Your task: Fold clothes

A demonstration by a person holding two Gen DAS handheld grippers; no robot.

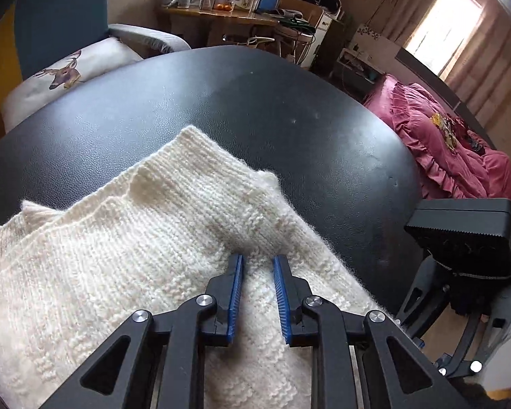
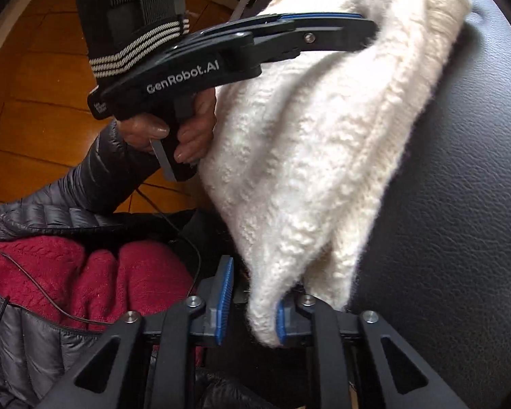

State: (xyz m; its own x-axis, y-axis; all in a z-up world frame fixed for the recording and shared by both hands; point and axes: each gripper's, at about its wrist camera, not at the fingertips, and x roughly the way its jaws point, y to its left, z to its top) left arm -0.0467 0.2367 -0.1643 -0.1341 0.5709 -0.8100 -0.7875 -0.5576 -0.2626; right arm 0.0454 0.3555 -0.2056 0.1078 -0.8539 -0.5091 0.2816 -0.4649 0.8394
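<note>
A cream knitted sweater [image 1: 136,238] lies partly folded on the black leather-like table [image 1: 255,102], its ribbed hem toward the far side. My left gripper [image 1: 257,260] rests on the knit with its blue pads apart and nothing pinched between them. From the right wrist view the sweater [image 2: 323,153] lies bunched in long ridges, and the left gripper [image 2: 366,24] reaches over its far part, held by a hand [image 2: 190,136]. My right gripper [image 2: 252,301] stands open at the near corner of the sweater. That corner hangs between the jaws and over the right finger.
The table's rounded edge [image 1: 391,156] drops off toward pink-red bedding [image 1: 443,150]. A blue chair with a deer cushion [image 1: 61,71] stands at the far left, a cluttered wooden desk [image 1: 221,13] behind. A person's dark puffer sleeve [image 2: 68,197] and red jumper [image 2: 85,272] are close beside the table edge.
</note>
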